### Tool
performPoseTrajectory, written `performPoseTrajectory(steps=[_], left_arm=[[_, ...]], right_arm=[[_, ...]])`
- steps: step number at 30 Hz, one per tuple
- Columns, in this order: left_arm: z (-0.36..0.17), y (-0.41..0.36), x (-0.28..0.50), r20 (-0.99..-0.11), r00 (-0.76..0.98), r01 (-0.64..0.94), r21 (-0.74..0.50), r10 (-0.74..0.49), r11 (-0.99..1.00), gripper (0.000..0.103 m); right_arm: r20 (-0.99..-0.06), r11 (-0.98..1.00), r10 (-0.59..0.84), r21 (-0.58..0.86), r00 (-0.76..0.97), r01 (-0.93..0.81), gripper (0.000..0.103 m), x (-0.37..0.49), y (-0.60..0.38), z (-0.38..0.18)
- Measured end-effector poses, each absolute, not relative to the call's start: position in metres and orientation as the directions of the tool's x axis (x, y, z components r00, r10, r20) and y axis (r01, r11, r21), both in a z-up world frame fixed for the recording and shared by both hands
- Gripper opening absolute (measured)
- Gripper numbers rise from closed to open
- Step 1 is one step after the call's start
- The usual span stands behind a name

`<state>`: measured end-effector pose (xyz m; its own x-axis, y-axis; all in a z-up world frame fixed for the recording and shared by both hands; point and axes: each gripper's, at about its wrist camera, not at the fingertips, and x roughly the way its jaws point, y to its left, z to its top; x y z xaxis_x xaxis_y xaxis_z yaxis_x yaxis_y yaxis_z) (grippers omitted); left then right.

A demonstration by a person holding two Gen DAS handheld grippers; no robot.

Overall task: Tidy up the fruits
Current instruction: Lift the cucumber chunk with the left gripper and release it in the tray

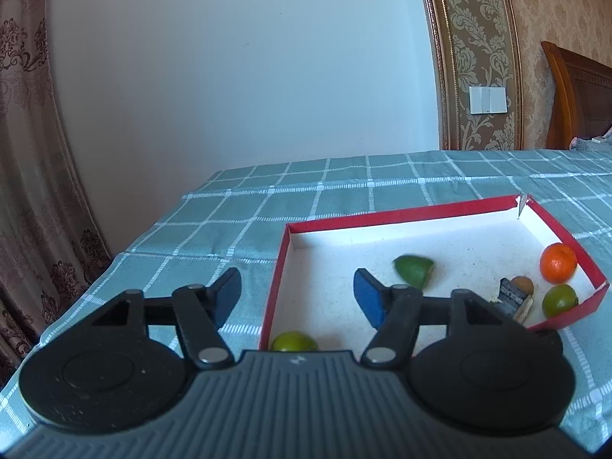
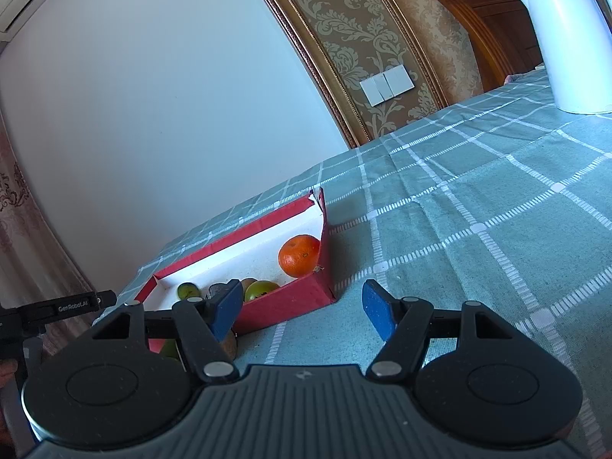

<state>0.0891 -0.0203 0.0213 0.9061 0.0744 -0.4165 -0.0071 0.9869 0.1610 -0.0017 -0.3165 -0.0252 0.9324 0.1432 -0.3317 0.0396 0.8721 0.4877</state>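
Two jaws, both mine, both empty: nothing is gripped at this moment.
Left gripper (image 1: 297, 298): parted wide, pads clear of everything, hovering over the near-left part of the red box (image 1: 401, 215).
Green piece (image 1: 415, 271): blurred, lying on the white floor of the box just beyond my left jaws; I judge it may be rolling and could fetch up against a wall.
Lime at the near edge (image 1: 293, 341): half hidden under my left gripper body; if I dip, I could knock it or crush the low cardboard side.
Orange (image 1: 558, 273): in the far right corner, beside another green fruit (image 1: 560, 300) and a small brown one (image 1: 522, 286); a dark object I cannot identify sits with them.
Right gripper (image 2: 302, 311): about half open, holding nothing, low over the checked tablecloth (image 2: 478, 210) just outside the box's near corner.
Loose fruit (image 2: 229, 344): a brownish one and something green and pink lie outside the box, hidden behind my left finger; a blind grab could push them off.
Kettle (image 2: 562, 38): well apart, no threat.
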Motion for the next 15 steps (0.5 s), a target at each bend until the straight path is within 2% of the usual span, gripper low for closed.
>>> performPoseTrajectory(steps=[1, 2, 7, 11, 15], left_arm=[[0.021, -0.016, 0.084, -0.420, 0.905, -0.013, 0.151, 0.076, 0.988, 0.084], [0.020, -0.009, 0.077, -0.419, 0.905, -0.021, 0.137, 0.077, 0.990, 0.089], [0.014, 0.018, 0.044, -0.421, 0.905, -0.036, 0.083, 0.068, 0.996, 0.102], [0.002, 0.035, 0.027, -0.391, 0.913, -0.102, 0.063, 0.118, 0.993, 0.103], [-0.014, 0.044, 0.028, -0.378, 0.905, -0.171, 0.098, 0.196, 0.980, 0.103]], right_arm=[[-0.331, 0.872, 0.143, 0.487, 0.933, 0.040, 0.069, -0.002, -0.316, -0.025], [-0.331, 0.872, 0.142, 0.487, 0.933, 0.040, 0.069, -0.001, -0.316, -0.025], [-0.332, 0.872, 0.143, 0.487, 0.932, 0.040, 0.069, -0.001, -0.316, -0.025], [-0.337, 0.874, 0.143, 0.484, 0.931, 0.041, 0.069, -0.001, -0.315, -0.026], [-0.352, 0.877, 0.152, 0.480, 0.924, 0.038, 0.070, 0.003, -0.314, -0.026]])
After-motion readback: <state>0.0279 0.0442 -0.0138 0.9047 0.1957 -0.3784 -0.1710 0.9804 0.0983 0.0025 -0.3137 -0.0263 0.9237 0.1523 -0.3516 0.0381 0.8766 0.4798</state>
